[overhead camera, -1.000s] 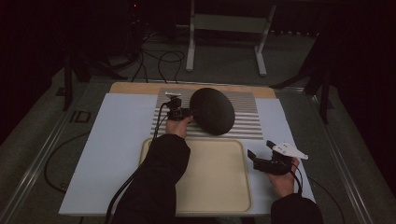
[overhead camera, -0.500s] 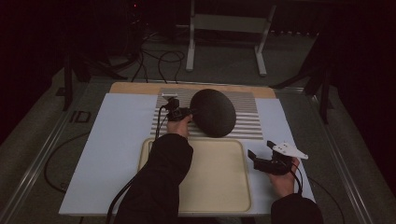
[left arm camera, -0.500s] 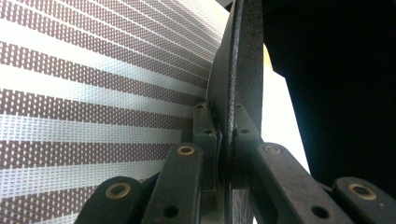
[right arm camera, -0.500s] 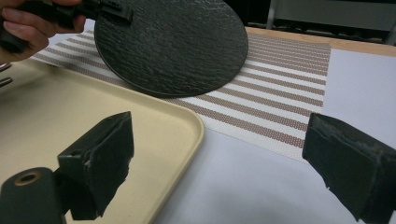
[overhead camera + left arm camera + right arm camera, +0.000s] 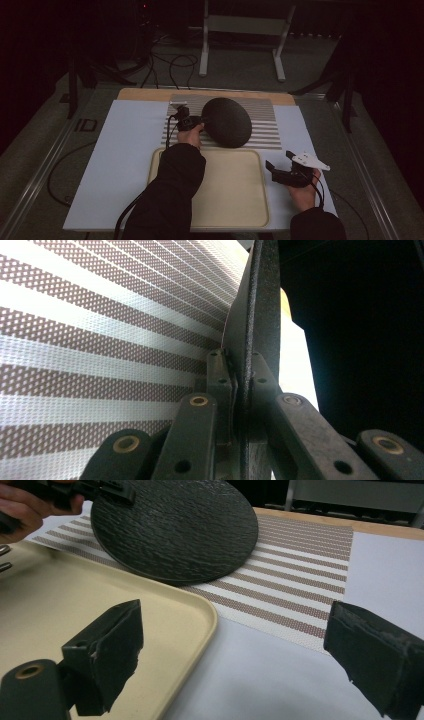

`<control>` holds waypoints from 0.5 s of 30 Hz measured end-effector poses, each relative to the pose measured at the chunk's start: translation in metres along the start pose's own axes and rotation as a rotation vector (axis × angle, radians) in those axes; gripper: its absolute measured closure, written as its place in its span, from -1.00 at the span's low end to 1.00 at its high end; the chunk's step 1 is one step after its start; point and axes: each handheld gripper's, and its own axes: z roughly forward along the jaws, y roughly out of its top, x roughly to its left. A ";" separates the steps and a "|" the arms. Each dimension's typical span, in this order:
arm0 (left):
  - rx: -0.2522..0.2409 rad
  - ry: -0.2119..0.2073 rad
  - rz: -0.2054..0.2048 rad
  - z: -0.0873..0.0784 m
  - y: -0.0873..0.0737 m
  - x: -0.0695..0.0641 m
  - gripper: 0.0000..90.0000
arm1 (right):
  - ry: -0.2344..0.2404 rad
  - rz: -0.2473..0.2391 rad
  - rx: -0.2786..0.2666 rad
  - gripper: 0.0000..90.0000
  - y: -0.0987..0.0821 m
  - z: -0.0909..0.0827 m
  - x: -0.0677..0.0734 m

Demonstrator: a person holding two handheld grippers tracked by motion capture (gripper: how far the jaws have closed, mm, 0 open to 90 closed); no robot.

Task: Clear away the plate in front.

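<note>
L gripper is clamping the left rim of the black plate, jaws pinched tight on the edge; in the left gripper view the rim is running up betw. the two jaws. Plate is tilting, its near edge resting on the striped mat, just behind the far edge of the beige tray. R gripper is hovering just off the tray's right edge, over the white sheet, jaws standing wide apart w/ nothing betw. them. Tray's top is lying bare apart from the person's left sleeve crossing its left part. White sheet is running open left of the tray; only a narrow strip on the right.

Vs. the earlier frames: L jaws have just been closing the last bit onto the rim. Plate, tray and both hands are sitting in the same spots.
</note>
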 end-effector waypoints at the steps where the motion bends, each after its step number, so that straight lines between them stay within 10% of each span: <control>1: 0.000 -0.004 0.000 -0.001 0.000 0.000 0.89 | 0.000 0.001 0.000 -0.80 0.000 0.000 0.000; 15: -0.015 -0.058 -0.007 -0.030 0.006 -0.003 0.89 | -0.002 0.000 -0.002 -0.80 0.000 0.000 0.000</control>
